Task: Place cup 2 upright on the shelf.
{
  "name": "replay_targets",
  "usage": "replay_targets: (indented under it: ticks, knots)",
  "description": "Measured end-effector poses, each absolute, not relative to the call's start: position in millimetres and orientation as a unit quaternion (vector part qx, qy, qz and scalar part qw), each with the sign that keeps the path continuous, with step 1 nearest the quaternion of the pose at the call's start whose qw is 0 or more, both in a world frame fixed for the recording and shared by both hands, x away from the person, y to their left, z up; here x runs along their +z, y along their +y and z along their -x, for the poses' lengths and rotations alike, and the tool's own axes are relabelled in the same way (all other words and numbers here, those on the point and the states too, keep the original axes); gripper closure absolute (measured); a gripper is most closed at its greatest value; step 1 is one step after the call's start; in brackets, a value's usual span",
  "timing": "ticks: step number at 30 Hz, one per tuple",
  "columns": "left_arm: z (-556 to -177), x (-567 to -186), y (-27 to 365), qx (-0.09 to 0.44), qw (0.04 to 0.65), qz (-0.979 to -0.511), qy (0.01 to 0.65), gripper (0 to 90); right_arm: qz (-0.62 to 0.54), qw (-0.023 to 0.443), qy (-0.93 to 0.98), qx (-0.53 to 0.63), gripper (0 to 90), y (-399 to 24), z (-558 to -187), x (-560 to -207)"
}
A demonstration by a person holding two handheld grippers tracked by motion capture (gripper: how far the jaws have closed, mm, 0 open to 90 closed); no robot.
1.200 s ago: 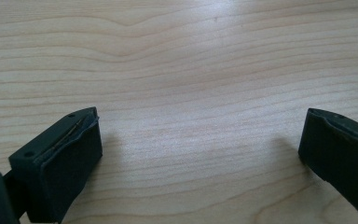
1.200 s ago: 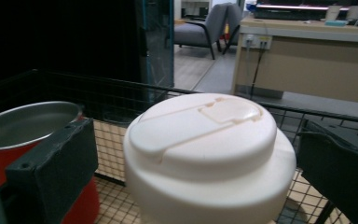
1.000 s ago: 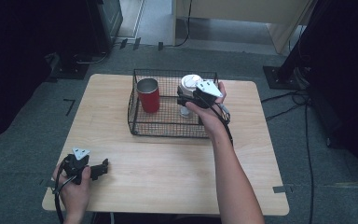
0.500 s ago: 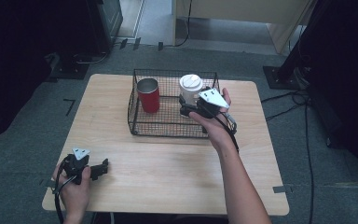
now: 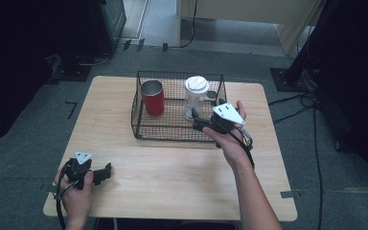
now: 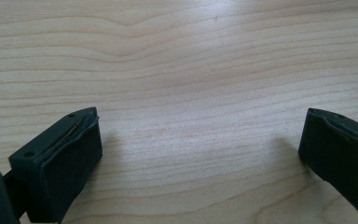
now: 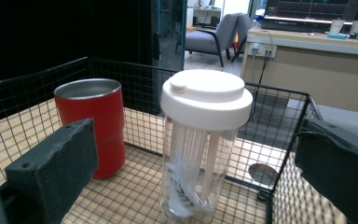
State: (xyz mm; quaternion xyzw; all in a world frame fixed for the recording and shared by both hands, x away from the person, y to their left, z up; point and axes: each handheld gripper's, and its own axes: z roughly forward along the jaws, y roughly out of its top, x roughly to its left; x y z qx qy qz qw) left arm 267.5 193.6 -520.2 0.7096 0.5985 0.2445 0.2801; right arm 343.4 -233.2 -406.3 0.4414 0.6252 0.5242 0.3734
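The clear bottle (image 7: 204, 149) with the white lid (image 5: 197, 85) stands straight up in the wire basket (image 5: 143, 128), at its right side. Its long way runs up and down, and the lid points to the ceiling. White and tan sticks lean inside it. A red cup (image 5: 152, 97) stands upright well to its left in the same basket, open end up. The right gripper (image 5: 196, 123) is just in front of the bottle, jaws spread wide, gripping nothing. The left gripper (image 5: 106, 172) rests low on the wooden table (image 5: 172, 167), far from the basket, jaws also wide apart and empty.
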Motion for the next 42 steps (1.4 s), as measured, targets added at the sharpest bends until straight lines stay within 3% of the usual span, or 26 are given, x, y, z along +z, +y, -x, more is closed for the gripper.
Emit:
replay_targets:
  ticks: [42]
  knots:
    - [-267.4, -520.2, 193.6, 0.244, 0.279, -0.710, 0.598, 0.0, -0.508, 0.380, 0.608, 0.478, 0.0, -332.4, -257.2, -474.5]
